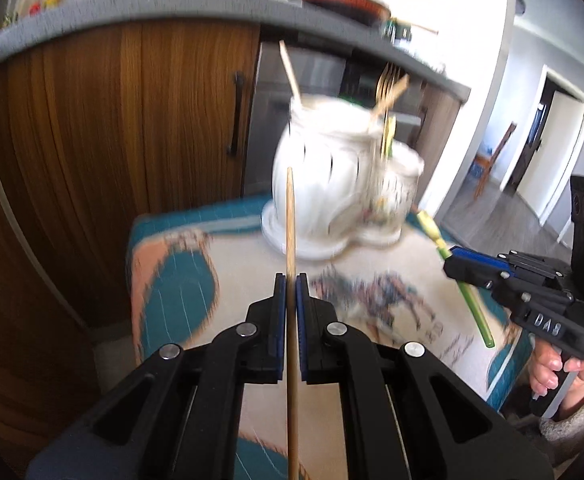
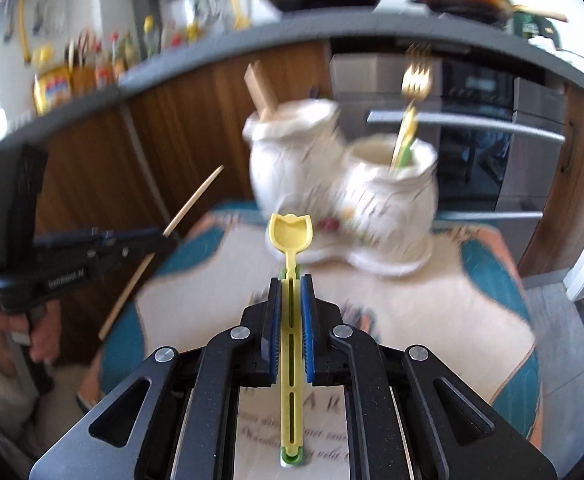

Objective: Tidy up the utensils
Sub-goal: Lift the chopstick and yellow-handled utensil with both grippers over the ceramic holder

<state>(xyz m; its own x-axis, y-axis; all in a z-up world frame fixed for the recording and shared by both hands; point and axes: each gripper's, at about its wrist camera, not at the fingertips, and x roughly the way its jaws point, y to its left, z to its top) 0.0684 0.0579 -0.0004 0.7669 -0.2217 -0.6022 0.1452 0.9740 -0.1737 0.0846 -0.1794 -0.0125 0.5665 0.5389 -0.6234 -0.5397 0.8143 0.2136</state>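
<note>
My left gripper (image 1: 291,278) is shut on a thin wooden chopstick (image 1: 290,216) that points toward a white ceramic double-pot holder (image 1: 332,176) on the table. My right gripper (image 2: 290,280) is shut on a yellow-green plastic spoon (image 2: 290,232), bowl forward, a short way in front of the same holder (image 2: 388,196). The taller pot (image 2: 287,156) holds wooden sticks (image 2: 260,88). The lower pot holds a gold fork (image 2: 414,80) and a green handle. In the left wrist view the right gripper (image 1: 452,258) enters from the right with the spoon (image 1: 472,296) in it. The left gripper (image 2: 167,238) with its chopstick (image 2: 195,198) shows at left in the right wrist view.
The holder stands on a small table under a teal, peach and cream cloth (image 1: 179,292). Behind it run wooden cabinet doors (image 1: 111,140), an oven (image 2: 480,120) and a grey counter (image 2: 219,52) with pans and jars. A hand (image 1: 552,368) grips the right tool. An open doorway (image 1: 548,136) lies far right.
</note>
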